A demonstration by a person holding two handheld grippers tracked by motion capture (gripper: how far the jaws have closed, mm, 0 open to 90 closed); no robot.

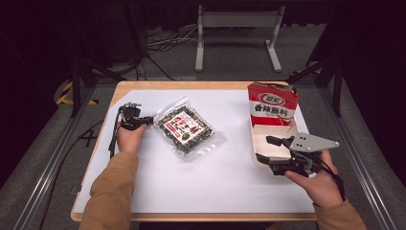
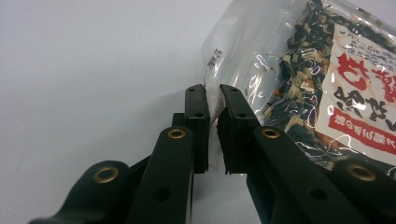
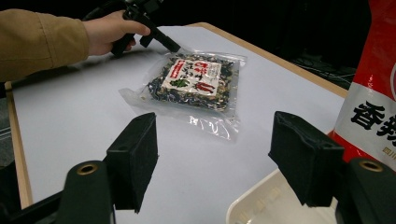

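Note:
A clear bag of dark dried vegetables (image 1: 186, 127) with a red-and-white label lies flat on the white table cover, left of centre. My left gripper (image 1: 149, 120) is at the bag's left corner. In the left gripper view the bag's (image 2: 327, 93) clear sealed edge runs between the jaws of the left gripper (image 2: 212, 91). The pads stand almost together, with a thin gap still showing. My right gripper (image 1: 263, 148) hovers over the near end of a white tray (image 1: 256, 132), its jaws wide apart and nothing between them (image 3: 215, 140).
A red snack bag (image 1: 272, 105) with white and black lettering stands upright in the tray's far end, close beside the right gripper's pad (image 3: 303, 158). The wooden table edge (image 1: 191, 216) runs along the front. Dark floor, cables and a metal stand lie beyond the table.

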